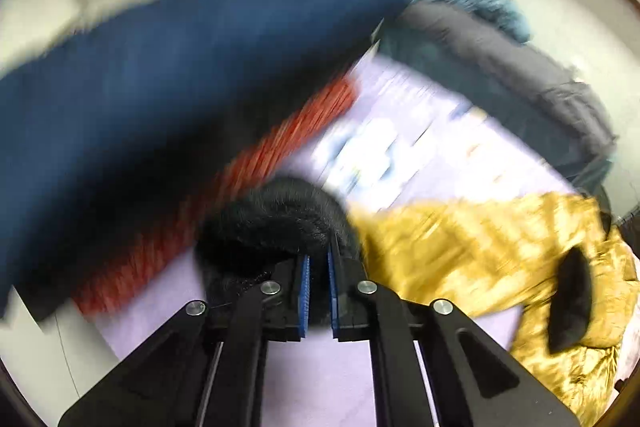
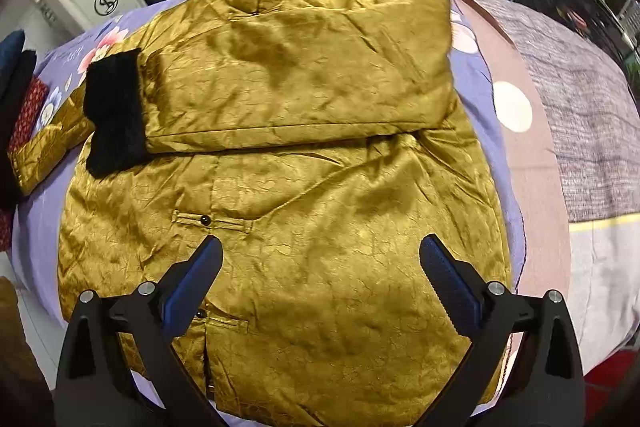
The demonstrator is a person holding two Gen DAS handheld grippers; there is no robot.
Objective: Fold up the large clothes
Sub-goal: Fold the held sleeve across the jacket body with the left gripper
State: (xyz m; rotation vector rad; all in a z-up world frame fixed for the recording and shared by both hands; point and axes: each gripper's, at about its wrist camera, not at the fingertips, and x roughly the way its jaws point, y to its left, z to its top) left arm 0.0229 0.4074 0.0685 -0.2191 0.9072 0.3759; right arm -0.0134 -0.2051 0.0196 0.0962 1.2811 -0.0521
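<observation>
Left gripper [image 1: 318, 263] is clamped on the black fur cuff [image 1: 276, 223] of the unfolded sleeve left of the gold jacket [image 2: 280, 227]; right gripper [image 2: 320, 259] is held spread above the hem.

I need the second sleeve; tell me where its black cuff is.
Left wrist view, centre: the black cuff is pinched in the left tool, above the lilac sheet, beside the gold jacket.

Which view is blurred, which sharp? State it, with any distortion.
Left wrist view: heavy motion smear over the dark blue garment; only the left gripper, shut on the black fur cuff, is crisp. Right wrist view: sharp on the gold satin jacket, fisheye-bowed edges.
</observation>
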